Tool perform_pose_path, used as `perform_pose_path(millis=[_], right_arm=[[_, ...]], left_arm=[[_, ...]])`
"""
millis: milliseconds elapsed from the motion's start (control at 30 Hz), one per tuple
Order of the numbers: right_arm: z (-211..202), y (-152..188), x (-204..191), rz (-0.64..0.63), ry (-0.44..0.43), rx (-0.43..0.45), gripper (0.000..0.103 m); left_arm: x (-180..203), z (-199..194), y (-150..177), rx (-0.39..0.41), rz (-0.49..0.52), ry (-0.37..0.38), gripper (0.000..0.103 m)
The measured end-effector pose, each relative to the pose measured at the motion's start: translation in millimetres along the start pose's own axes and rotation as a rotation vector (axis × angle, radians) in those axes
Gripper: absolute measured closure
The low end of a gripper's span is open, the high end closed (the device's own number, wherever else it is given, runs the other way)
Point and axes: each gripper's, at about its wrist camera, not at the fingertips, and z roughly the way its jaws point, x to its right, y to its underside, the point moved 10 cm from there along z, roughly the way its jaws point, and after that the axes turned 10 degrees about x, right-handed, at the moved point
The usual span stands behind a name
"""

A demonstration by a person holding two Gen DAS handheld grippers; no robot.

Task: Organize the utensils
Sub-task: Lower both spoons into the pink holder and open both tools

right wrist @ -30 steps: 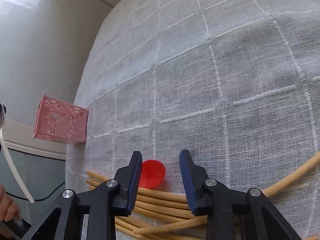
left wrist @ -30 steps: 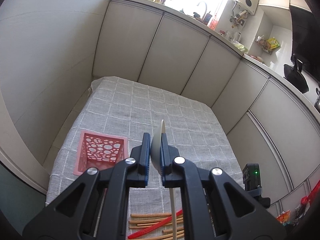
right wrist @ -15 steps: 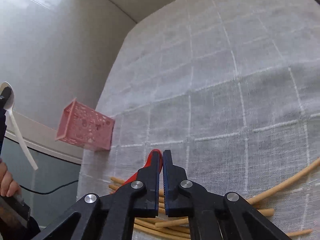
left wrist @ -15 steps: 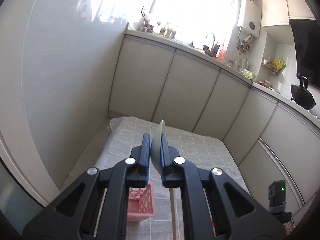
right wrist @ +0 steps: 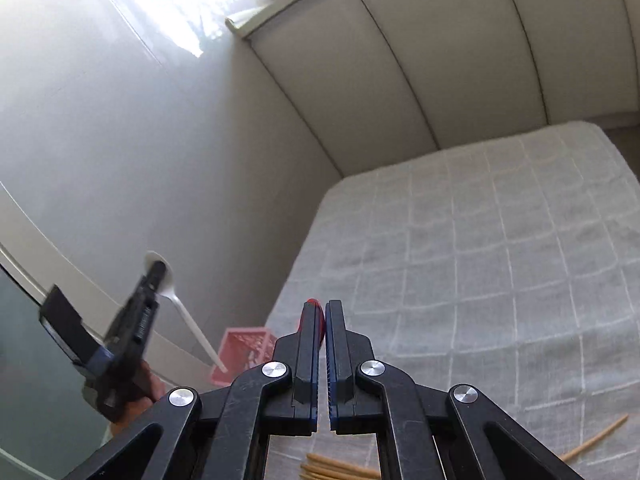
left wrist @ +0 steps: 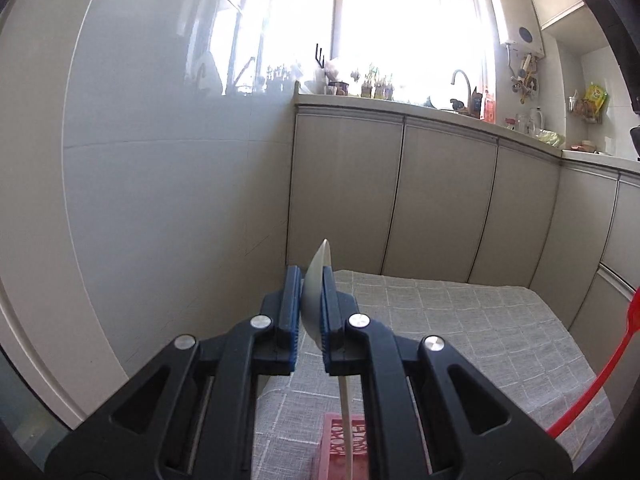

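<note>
My left gripper (left wrist: 311,312) is shut on the bowl of a white plastic spoon (left wrist: 316,300); the handle hangs down over a pink perforated basket (left wrist: 344,446) on the grey checked tablecloth (left wrist: 460,340). The right wrist view shows this gripper (right wrist: 154,276) with the white spoon (right wrist: 188,320) above the pink basket (right wrist: 248,350). My right gripper (right wrist: 322,320) is shut on a red plastic spoon (right wrist: 314,310), lifted above the cloth; its red handle (left wrist: 600,376) shows at the right edge of the left wrist view.
Several wooden chopsticks (right wrist: 344,468) lie on the cloth near the front edge, one more to the right (right wrist: 596,442). Grey cabinet doors (left wrist: 440,200) stand behind the table and a white wall (left wrist: 160,200) to its left.
Both grippers have risen from the table. My right gripper closed on the red spoon and lifted it off the chopsticks. My left gripper tilted up, with the white spoon now over the basket.
</note>
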Motion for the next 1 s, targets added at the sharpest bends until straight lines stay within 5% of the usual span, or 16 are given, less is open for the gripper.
perform_pose_path(millis=[200, 700, 867, 1000], right_arm=[[35.3, -14.9, -42.9, -0.142, 0.024, 0.002, 0.100], [117.0, 31.6, -78.6, -0.479, 0.186, -0.202, 0.100], [135.4, 41.2, -73.5, -0.496, 0.216, -0.260, 0.099], [140.1, 35.1, -71.5, -0.392, 0.168, -0.260, 0.094]], left_arm=[[-5.3, 3.0, 14.9, -0.081, -0.047, 0.033, 0.092], [-21.5, -15.4, 18.7, -0.266, -0.203, 0.027, 0.066], [-17.9, -23.0, 21.0, -0.315, -0.197, 0.014, 0.054], [-12.3, -29.0, 26.1, -0.351, -0.161, 0.009, 0.041]])
